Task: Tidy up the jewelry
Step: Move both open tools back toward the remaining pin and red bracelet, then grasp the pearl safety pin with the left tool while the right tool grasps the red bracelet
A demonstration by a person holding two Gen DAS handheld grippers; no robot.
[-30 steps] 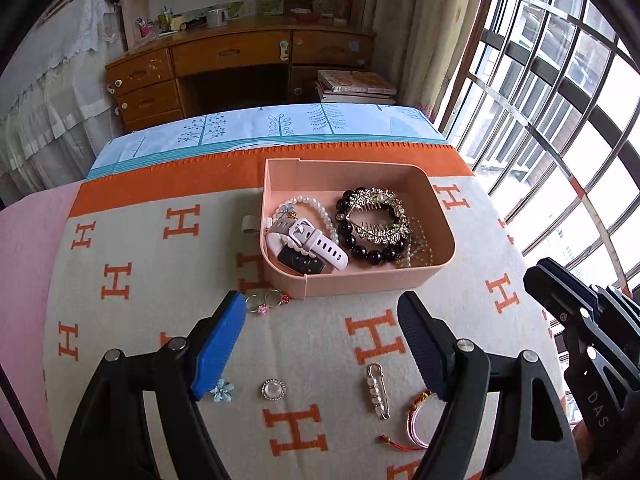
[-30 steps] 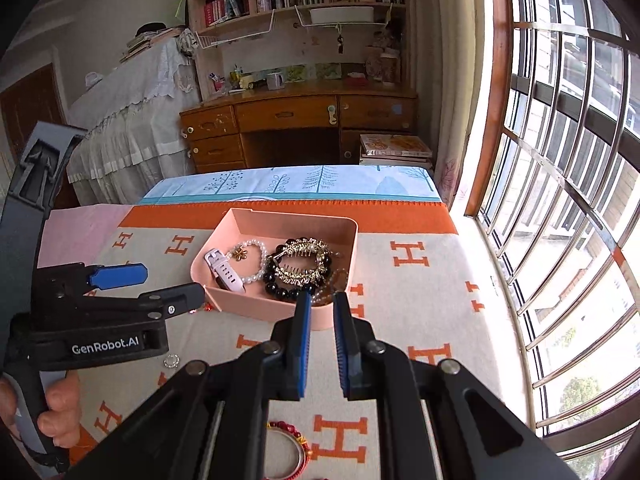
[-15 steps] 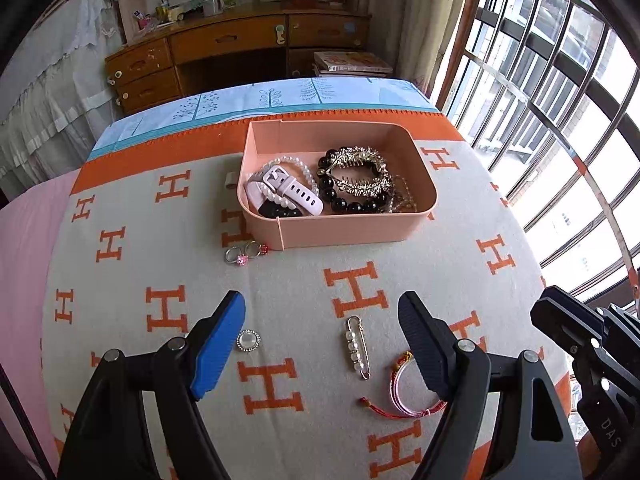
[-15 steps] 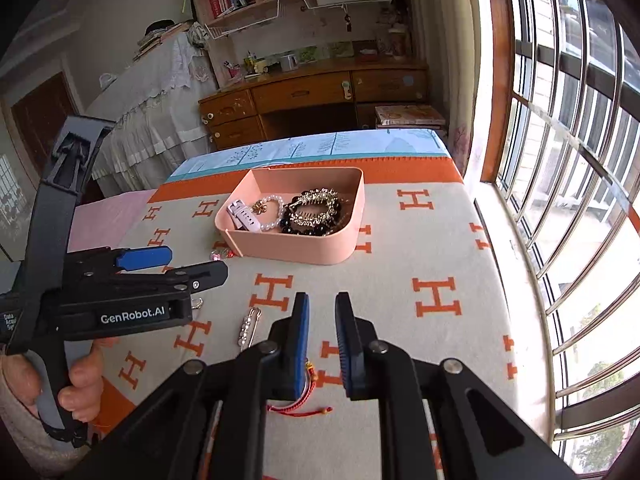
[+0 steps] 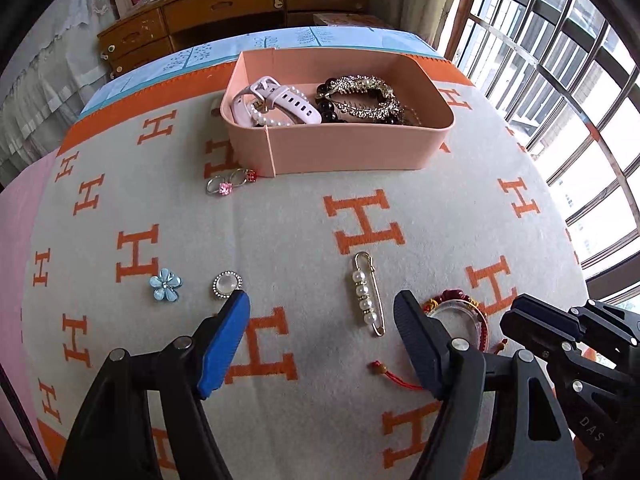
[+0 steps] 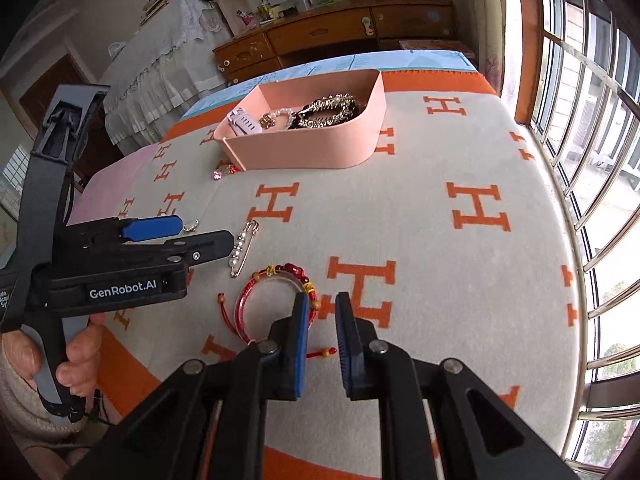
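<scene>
A pink tray [image 5: 344, 148] [image 6: 304, 152] holds a white watch [image 5: 280, 100], pearls and a gold hair clip [image 5: 360, 92]. Loose on the blanket lie a pearl safety pin [image 5: 366, 294] [image 6: 242, 248], a red string bracelet [image 6: 276, 280] [image 5: 456, 304], a round crystal brooch [image 5: 227, 285], a blue flower [image 5: 165, 285] and rings with a pink stone [image 5: 230, 182]. My left gripper [image 5: 322, 320] is open and empty, low over the blanket near the pin. My right gripper [image 6: 322, 316] is nearly closed, empty, just at the bracelet's right edge.
The orange-and-cream H-pattern blanket [image 5: 280, 220] covers a bed. A wooden desk with drawers [image 5: 224, 4] stands behind it. Barred windows [image 6: 592, 80] run along the right side.
Both grippers have pulled back from the tray and dropped lower toward the loose pieces. The bracelet and pin now lie close to the fingertips. Nothing was picked up.
</scene>
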